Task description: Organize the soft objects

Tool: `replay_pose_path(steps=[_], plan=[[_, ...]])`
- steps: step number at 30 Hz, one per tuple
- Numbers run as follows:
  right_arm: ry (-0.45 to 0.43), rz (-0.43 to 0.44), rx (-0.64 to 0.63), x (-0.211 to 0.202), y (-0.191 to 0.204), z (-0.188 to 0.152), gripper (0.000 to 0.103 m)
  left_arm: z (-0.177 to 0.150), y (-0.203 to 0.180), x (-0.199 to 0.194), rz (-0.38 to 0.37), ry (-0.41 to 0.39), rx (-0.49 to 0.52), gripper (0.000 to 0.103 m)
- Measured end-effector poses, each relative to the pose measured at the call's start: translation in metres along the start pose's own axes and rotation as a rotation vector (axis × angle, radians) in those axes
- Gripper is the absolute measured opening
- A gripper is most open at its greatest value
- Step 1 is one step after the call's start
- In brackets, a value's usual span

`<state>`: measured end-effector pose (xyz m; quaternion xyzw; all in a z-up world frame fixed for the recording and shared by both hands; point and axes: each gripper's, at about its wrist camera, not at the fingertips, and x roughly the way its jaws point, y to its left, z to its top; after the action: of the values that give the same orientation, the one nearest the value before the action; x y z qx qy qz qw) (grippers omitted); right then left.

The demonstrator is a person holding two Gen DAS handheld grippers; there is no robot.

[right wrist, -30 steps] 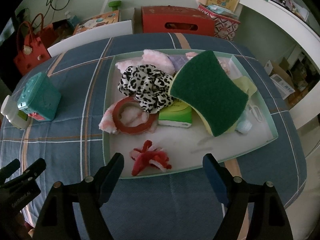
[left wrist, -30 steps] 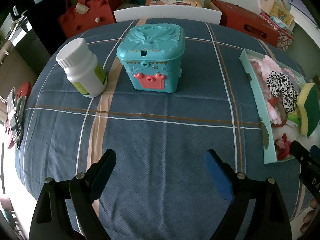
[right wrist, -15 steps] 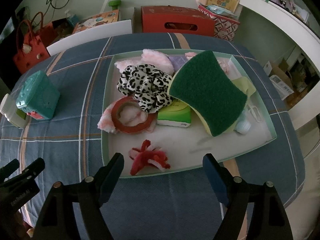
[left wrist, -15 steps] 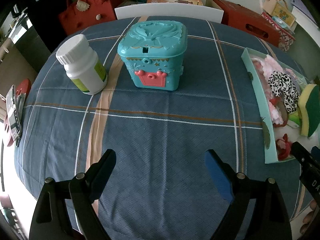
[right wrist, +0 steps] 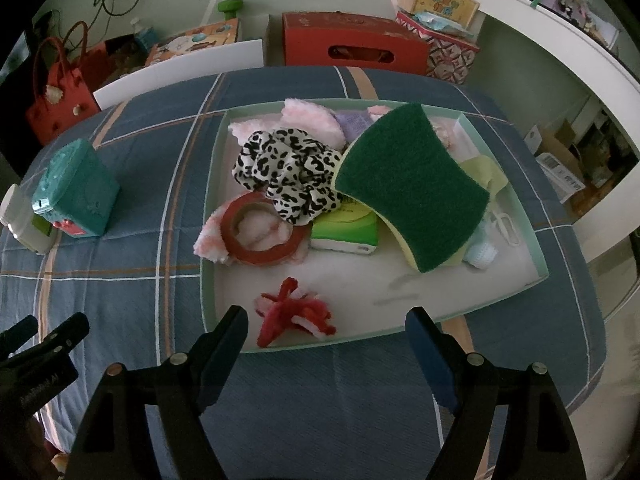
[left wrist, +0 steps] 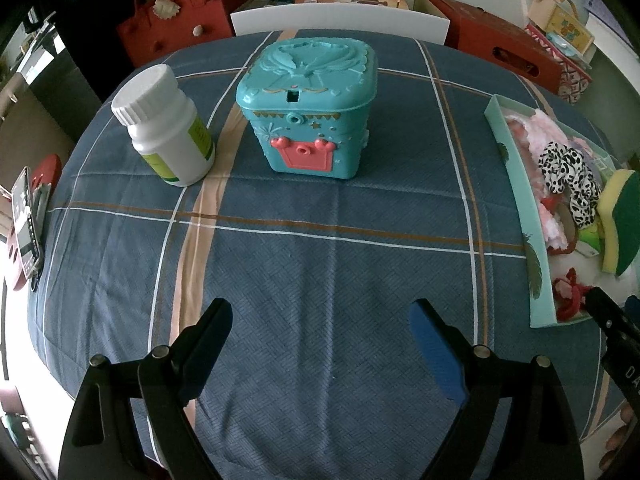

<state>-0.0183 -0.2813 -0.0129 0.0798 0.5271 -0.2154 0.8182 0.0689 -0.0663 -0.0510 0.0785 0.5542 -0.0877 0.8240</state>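
Observation:
A pale green tray on the checked blue cloth holds a green and yellow sponge, a leopard-print scrunchie, pink fluffy pieces, a red tape ring, a green tissue pack and a red fuzzy toy. My right gripper hangs open over the tray's near edge, just in front of the red toy, holding nothing. My left gripper is open and empty over bare cloth, below a teal box. The tray lies at its right.
A white pill bottle stands left of the teal box. A phone on a red stand sits at the table's left edge. Behind the table are a white chair back, a red bag and red boxes.

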Motion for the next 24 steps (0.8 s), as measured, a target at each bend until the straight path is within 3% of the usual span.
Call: replay_pose_path(steps=[24], plan=[[0.001,-0.001,0.0,0.0004,-0.0005,-0.0001,0.084,-0.0002,0.0027,0.0035,-0.001,0.005,-0.005,0.09]])
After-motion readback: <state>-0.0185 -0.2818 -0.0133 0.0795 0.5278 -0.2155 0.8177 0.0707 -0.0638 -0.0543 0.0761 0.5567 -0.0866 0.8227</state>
